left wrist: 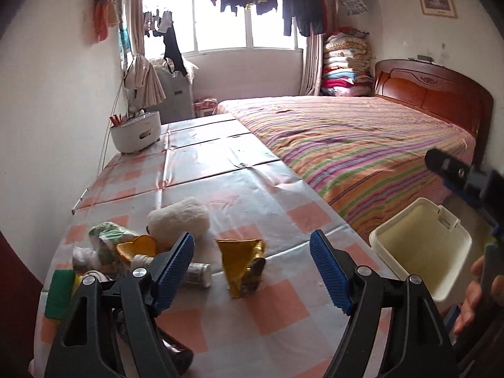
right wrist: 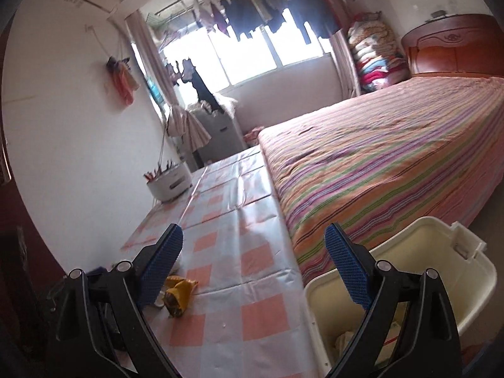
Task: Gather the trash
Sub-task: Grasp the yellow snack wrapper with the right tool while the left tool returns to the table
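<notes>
Yellow foil wrapper (left wrist: 244,267) crumpled on the checked counter (left wrist: 283,299), between the spread pads of the left tongs (left wrist: 252,271), nothing gripped. Beyond it, more litter: a small can (left wrist: 198,274), a green packet (left wrist: 107,242), a white fluffy lump (left wrist: 179,217). Cream bin (left wrist: 422,252) on the floor at the counter's right end, between counter and bed (left wrist: 362,145).

From the right wrist: right tongs (right wrist: 255,267) wide open too, empty, poised over the counter edge. Same wrapper (right wrist: 179,293) by the left pad. Bin (right wrist: 409,283) below the right pad, some scraps already at its bottom. Judging by that, partly done; most litter yet to gather.
</notes>
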The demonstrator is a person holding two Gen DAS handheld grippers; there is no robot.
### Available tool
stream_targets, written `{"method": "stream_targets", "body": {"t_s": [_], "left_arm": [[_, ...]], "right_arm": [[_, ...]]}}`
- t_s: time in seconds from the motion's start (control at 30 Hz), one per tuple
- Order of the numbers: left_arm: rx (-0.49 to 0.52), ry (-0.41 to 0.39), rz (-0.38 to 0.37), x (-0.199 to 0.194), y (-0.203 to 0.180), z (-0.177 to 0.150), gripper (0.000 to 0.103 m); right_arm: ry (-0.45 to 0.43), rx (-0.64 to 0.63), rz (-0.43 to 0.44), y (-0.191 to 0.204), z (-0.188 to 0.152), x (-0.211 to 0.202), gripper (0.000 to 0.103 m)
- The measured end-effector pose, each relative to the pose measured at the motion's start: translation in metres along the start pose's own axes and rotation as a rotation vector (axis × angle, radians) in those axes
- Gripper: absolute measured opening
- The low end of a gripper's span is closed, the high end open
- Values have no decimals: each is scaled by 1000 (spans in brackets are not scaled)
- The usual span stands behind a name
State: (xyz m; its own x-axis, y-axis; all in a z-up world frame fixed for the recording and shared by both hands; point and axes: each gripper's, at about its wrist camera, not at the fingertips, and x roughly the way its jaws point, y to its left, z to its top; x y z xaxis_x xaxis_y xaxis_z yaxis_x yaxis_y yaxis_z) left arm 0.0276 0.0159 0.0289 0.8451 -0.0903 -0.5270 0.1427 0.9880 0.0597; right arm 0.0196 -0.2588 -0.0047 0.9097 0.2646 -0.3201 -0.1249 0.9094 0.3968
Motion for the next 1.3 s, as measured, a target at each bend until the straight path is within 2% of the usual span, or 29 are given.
{"method": "stream_targets", "body": {"t_s": [0.23,0.47,0.57,0.73,0.9,1.17,1.3], "left_arm": [[-36,-70,154,-24,61,-7,74],[-155,-58,207,-38,122,-22,74],[-192,-51,229,-44,142,-30,74],[-247,-50,262,-54,171,-40,74],[-287,-34,292,-57,194,-51,74],[-287,12,321,-55,208,-63,74],[-278,35,330,-53,212,-68,74]], "right_arm": [[226,-107,118,57,-34,53,90],[379,-137,143,83,-58,89,88],[429,-135,136,91,-67,105,80],[467,-139,102,97,-75,123,73],[505,-91,84,93,-79,140,68],[539,-27,74,89,-80,155,65],[540,-41,56,93,-78,161,61]]}}
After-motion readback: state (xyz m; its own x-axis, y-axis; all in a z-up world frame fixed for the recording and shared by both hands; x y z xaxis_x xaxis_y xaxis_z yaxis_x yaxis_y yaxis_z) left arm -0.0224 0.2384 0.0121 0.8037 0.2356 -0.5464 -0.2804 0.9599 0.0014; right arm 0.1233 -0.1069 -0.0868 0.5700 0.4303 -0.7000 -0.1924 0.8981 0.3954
